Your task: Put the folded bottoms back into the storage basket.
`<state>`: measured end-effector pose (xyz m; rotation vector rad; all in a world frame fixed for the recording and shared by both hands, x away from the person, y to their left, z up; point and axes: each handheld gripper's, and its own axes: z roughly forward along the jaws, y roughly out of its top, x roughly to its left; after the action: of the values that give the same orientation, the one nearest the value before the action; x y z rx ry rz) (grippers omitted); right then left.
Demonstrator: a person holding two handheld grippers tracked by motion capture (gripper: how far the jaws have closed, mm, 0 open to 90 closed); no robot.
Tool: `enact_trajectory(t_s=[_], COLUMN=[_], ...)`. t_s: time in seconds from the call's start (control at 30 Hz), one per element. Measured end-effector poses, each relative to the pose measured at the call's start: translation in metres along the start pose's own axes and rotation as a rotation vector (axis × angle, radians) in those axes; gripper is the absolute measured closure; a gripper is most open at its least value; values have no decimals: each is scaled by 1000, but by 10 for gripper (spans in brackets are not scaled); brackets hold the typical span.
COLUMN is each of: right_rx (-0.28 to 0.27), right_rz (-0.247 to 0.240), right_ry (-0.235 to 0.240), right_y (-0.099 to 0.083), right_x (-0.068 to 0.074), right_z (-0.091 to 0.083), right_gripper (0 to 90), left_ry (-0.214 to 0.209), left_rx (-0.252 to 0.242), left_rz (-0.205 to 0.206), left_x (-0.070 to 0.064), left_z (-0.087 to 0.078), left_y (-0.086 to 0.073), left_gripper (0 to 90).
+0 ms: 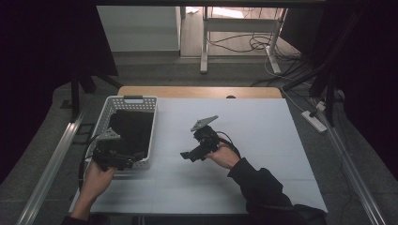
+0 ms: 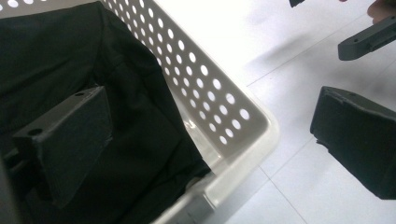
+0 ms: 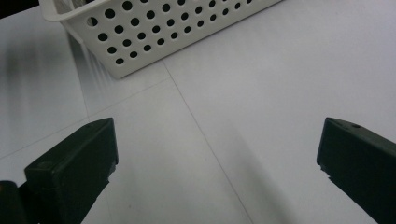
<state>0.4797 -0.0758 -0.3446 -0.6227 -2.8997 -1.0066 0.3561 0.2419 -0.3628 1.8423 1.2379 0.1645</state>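
A white perforated basket [image 1: 104,116] stands at the table's left with a black cloth [image 1: 133,129] lying in it. My left gripper [image 1: 133,157] is at the basket's near right corner. In the left gripper view it [image 2: 210,116] is open wide: one jaw hangs over the cloth [image 2: 70,56] inside, the other is outside, and the basket wall [image 2: 205,88] runs between them. My right gripper [image 1: 190,154] is over the middle of the white table top, pointing left toward the basket [image 3: 163,32]. It [image 3: 217,140] is open with nothing between its jaws.
The white table top [image 1: 253,136] stretches right and forward of the basket. A wooden edge [image 1: 197,91] runs along the far side. Beyond it lie a power strip [image 1: 314,121], floor cables [image 1: 244,44] and a white desk frame [image 1: 204,42].
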Motion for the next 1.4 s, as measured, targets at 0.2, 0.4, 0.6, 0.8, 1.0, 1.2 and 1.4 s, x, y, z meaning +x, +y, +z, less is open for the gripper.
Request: enact_trajectory(t_s=[0.2,0.4,0.6,0.8,1.0,1.2,1.4], right_rx=[8,-4,-10,-4,-12,-21,-26], right_rz=[-4,-3,-2,8,4,10,16], right_ry=[-4,1,6,2,9,9,1], right_y=[-6,-10,-14,-19,-23,-27,-33], right_x=[1,3,4,5,4,4,4], right_z=[-6,-12,-17,-20,-23,-29,-35], right_gripper=[0,0,0,0,0,0,0], left_ry=[-1,-5,5,16,9,-4,-8], left_rx=[-10,-16,-17,-4,7,14,17], left_rz=[-5,-13,-15,-12,-26,-34,-44], left_x=[-9,-17,-24,-30,-32,-31,-29], left_z=[-8,-15,-21,-25,-28,-29,-29], left_y=[-10,-21,-33,-44,-56,-65,-73], left_gripper=[0,0,0,0,0,0,0])
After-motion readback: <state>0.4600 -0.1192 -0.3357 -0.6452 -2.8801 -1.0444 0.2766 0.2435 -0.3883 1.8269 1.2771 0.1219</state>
